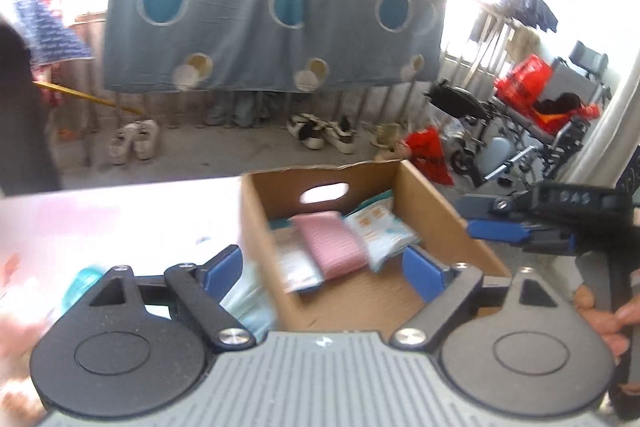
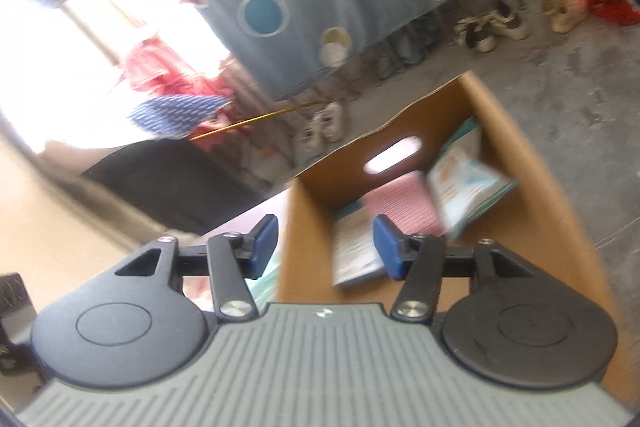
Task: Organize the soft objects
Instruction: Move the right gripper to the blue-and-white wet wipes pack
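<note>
An open cardboard box [image 1: 432, 211] [image 2: 532, 211] stands at the table's edge. Inside lie a pink soft pack [image 1: 332, 247] [image 2: 404, 203], a white-and-blue tissue pack [image 1: 380, 231] [image 2: 464, 187] leaning to its right, and another pale pack [image 1: 296, 263] [image 2: 354, 251] on the left. A light blue soft pack [image 1: 248, 303] lies on the table just outside the box's left wall. My left gripper [image 1: 323, 273] hovers over the box's near side, open, nothing between its pads. My right gripper [image 2: 326, 247] [image 1: 476, 219] is open too, straddling the box's left wall and holding nothing.
The white table [image 1: 100, 219] stretches left of the box. Behind hang a large blue cloth [image 1: 260, 27] and other laundry. Shoes [image 1: 320, 135] line the concrete floor. A wheelchair [image 1: 500, 131] with red bags stands at the right. A hand [image 1: 600, 315] grips the right tool's handle.
</note>
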Demonstrator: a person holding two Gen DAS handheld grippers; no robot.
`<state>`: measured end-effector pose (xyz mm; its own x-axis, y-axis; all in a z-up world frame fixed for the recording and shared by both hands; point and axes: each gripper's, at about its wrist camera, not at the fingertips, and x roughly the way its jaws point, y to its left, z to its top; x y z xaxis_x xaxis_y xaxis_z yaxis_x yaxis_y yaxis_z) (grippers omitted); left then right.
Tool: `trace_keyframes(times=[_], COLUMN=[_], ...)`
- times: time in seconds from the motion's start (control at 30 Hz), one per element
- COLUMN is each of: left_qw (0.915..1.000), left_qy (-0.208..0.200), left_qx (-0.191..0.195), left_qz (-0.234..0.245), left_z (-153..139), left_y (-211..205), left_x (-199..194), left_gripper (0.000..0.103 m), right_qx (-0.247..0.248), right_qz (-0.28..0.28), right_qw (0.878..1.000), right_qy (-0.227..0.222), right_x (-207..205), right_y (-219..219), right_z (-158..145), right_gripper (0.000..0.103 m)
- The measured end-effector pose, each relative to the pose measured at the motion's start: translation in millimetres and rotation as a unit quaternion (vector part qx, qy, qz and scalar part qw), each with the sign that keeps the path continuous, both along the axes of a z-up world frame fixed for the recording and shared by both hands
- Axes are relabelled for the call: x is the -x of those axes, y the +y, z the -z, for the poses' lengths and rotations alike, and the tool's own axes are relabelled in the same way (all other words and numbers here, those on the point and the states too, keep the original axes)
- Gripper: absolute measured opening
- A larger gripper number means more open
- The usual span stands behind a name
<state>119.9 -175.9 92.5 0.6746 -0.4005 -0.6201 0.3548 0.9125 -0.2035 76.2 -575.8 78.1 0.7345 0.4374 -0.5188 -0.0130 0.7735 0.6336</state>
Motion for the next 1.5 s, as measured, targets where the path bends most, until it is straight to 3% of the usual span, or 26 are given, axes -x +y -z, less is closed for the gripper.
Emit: trace_keyframes(times=[0.2,0.43,0.63,0.8,0.97,1.1,1.3,1.5], left_qw=[0.9988,0.9919,0.9793,0.9734,0.9743,0.9841,0.9902,0.9909], left_qy=[0.02,-0.004,-0.039,-0.05,-0.056,-0.055,-0.041,-0.02], left_qx=[0.003,-0.024,-0.029,-0.035,-0.038,-0.045,-0.085,-0.102], left_qz=[-0.045,-0.125,-0.197,-0.221,-0.215,-0.163,-0.103,-0.086], left_z=[14,28,38,51,61,60,70,88], left_y=[92,185,233,250,255,252,245,250], left_x=[51,99,123,127,107,61,7,-15], left_gripper=[0.092,0.092,0.092,0.091,0.087,0.084,0.079,0.066], right_qx=[-0.037,-0.076,-0.08,-0.071,-0.053,-0.049,-0.062,-0.01], right_qz=[-0.05,-0.105,-0.162,-0.211,-0.232,-0.224,-0.191,-0.184], right_qw=[0.998,0.991,0.982,0.972,0.968,0.967,0.952,0.924], right_qy=[0.011,0.036,0.06,0.073,0.085,0.115,0.23,0.336], right_x=[44,61,49,30,6,-31,-109,-162], right_y=[65,151,229,288,329,342,361,398], right_z=[-2,13,16,15,16,25,66,117], right_gripper=[0.063,0.067,0.067,0.07,0.071,0.071,0.071,0.071])
